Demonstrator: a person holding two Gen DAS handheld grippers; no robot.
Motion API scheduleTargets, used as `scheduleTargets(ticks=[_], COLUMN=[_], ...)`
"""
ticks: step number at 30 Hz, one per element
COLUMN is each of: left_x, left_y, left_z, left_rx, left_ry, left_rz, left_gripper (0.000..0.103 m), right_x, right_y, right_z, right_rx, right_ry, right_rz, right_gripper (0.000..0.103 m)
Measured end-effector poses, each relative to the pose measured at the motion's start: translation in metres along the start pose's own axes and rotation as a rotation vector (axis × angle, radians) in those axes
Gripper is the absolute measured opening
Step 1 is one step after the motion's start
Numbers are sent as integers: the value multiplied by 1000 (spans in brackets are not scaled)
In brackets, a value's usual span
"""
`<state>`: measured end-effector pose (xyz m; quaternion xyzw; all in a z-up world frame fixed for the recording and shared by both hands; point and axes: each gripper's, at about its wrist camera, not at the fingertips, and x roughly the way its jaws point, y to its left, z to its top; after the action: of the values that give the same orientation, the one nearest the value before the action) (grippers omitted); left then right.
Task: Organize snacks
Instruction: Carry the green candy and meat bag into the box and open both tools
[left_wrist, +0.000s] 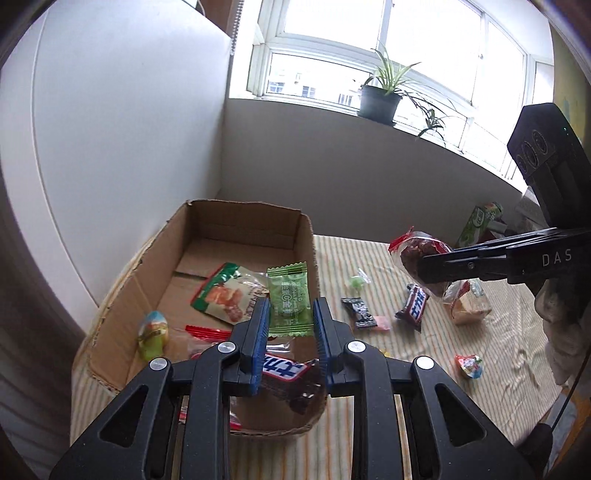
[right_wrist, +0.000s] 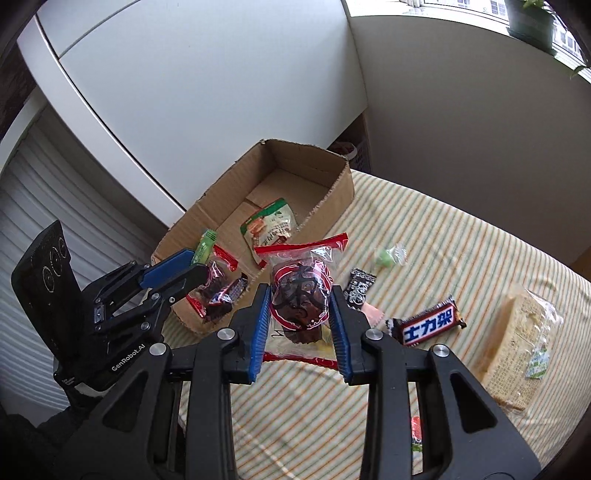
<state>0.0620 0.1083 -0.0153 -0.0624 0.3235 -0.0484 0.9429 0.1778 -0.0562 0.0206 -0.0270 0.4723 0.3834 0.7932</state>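
Right gripper (right_wrist: 299, 325) clamped on red-edged cake pack (right_wrist: 301, 295), frame centre, short of box (right_wrist: 334, 199); left gripper (left_wrist: 290, 332) pinching green wafer (left_wrist: 288, 299) over box; probably light, crinkly, slippery film, squashable; best gripped mid-body, gently.

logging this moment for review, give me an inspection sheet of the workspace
surface: striped cloth.
job's things: cardboard box holds snacks; Snickers bar, black packet and green candy lie on the cloth.
clutter: bread pack.
grippers: left gripper shut on green wafer packet above the box; right gripper shut on red-edged date pack.
cables: thin black cable.
surroundings: window, potted plant.
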Motion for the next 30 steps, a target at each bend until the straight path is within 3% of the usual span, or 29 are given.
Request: scheduleTargets(ticks=[6, 16, 18, 20, 30], left_x=[-2, -2, -3, -3, -15], left_y=[29, 47, 46, 46, 41], left_z=[-6, -8, -9, -9, -8], left_rx=[-24, -51, -49, -48, -60], left_ry=[8, 14, 12, 12, -4], left_rz=[66, 96, 98, 94, 57], left_gripper=[22, 23, 32, 55, 58], right_x=[25, 61, 62, 58, 3], right_y=[20, 44, 46, 47, 17], right_z=[22, 41, 42, 43, 11], right_rx=[-21, -62, -64, -59, -25], right_ry=[8, 41, 40, 18, -34], right_rz=[26, 31, 23, 19, -16], right_gripper=[32, 34, 43, 71, 74])
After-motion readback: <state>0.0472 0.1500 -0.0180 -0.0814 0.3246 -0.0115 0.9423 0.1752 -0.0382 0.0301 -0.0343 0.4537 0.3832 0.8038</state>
